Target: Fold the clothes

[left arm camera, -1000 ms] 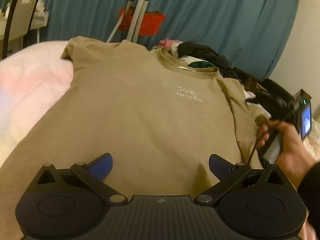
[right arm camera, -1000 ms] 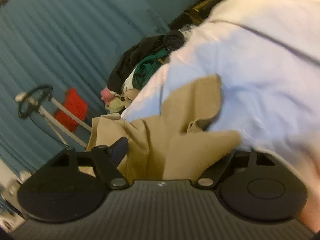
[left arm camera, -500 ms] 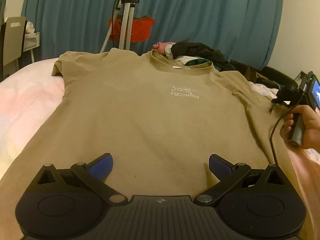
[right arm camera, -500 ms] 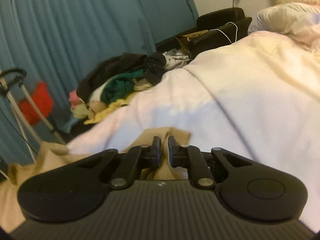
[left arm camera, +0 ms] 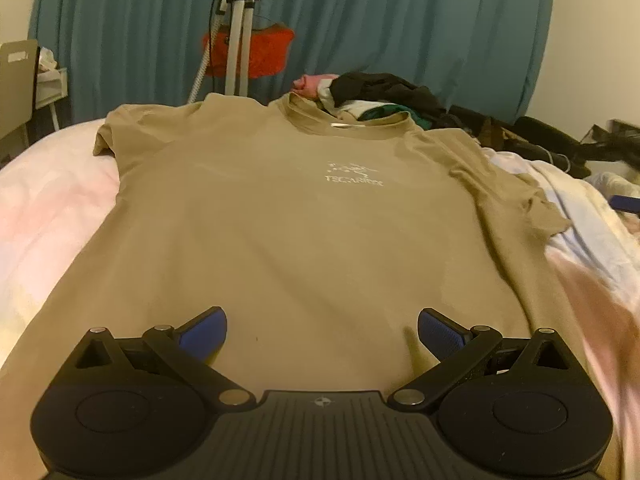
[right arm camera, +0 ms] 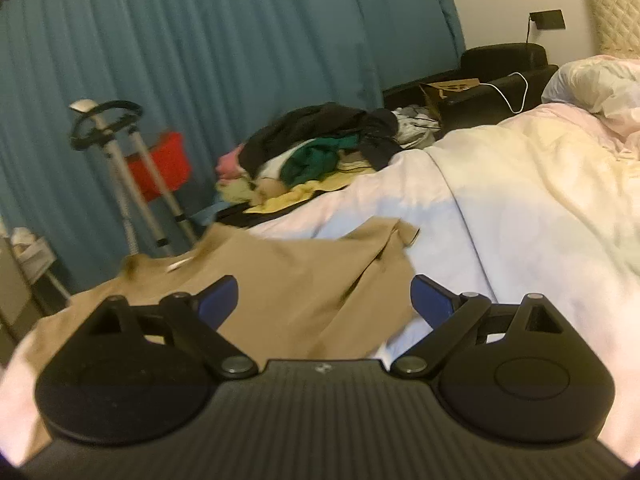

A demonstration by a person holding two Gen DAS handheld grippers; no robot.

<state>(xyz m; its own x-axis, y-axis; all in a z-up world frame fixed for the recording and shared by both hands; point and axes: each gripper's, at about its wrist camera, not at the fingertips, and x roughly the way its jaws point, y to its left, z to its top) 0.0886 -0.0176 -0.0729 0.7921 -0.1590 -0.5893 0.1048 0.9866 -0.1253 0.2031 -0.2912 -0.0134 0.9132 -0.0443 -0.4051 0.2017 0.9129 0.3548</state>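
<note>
So the tan t-shirt (left arm camera: 280,216) is laid out flat, chest side up, on the bed (left arm camera: 44,208), with its long axis running straight away from the left wrist camera: hem at the near end under the left tool (left arm camera: 322,330), collar (left arm camera: 348,124) at the far end pointing toward the teal curtain (left arm camera: 400,32). The white chest logo (left arm camera: 354,174) reads right way up from the hem end. The sleeve (left arm camera: 520,200) toward the person's right sticks out sideways and is a bit rumpled at the cuff, the other sleeve (left arm camera: 120,128) lies fairly smooth. Compared with a second ago the shirt looks way more squared up: back then the right-hand sleeve was bunched and pinched by the right tool (right arm camera: 324,298), half a second ago that tool was clamped tight on the cuff, and now its jaws are opening with nothing between them, the sleeve just lying loose on the duvet ahead of it. The hand that showed at the right edge of the left view is out of the picture now, only a blurry pinkish smear there. Left tool sits spread wide over the hem, not gripping anything, same as before. Past the collar there's a clothes pile (right arm camera: 320,140), plus a steamer stand (left arm camera: 236,28) with a red bag (left arm camera: 256,52).
</note>
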